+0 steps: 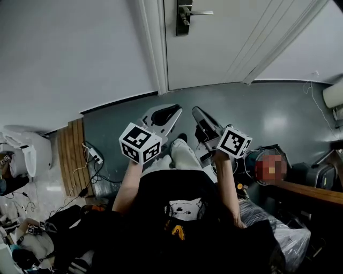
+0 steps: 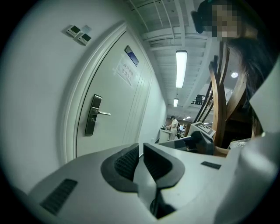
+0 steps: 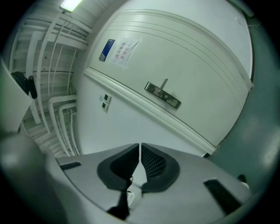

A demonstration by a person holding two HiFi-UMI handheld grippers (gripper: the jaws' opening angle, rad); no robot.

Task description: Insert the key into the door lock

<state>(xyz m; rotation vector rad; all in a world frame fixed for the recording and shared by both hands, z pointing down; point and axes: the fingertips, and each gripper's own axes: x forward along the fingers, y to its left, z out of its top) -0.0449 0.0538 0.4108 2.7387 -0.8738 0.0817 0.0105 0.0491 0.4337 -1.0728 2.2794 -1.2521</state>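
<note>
The white door (image 1: 225, 43) stands ahead with a dark lock plate and silver lever handle (image 1: 184, 16) near the top of the head view. This lock (image 2: 93, 114) shows left of centre in the left gripper view, and the lock (image 3: 162, 95) lies tilted above the jaws in the right gripper view. My left gripper (image 1: 163, 115) and right gripper (image 1: 206, 126) are held side by side at waist height, well short of the door. On the left gripper (image 2: 141, 151) and the right gripper (image 3: 140, 151) the jaws are shut, only a thin slit between the pads. No key shows in any view.
A wooden board (image 1: 69, 155) lies on the floor at left beside a power strip and cables (image 1: 91, 158). Dark bags and a wooden ledge (image 1: 316, 192) crowd the right. A paper notice (image 3: 124, 51) hangs on the door. A person (image 2: 174, 124) stands far down the corridor.
</note>
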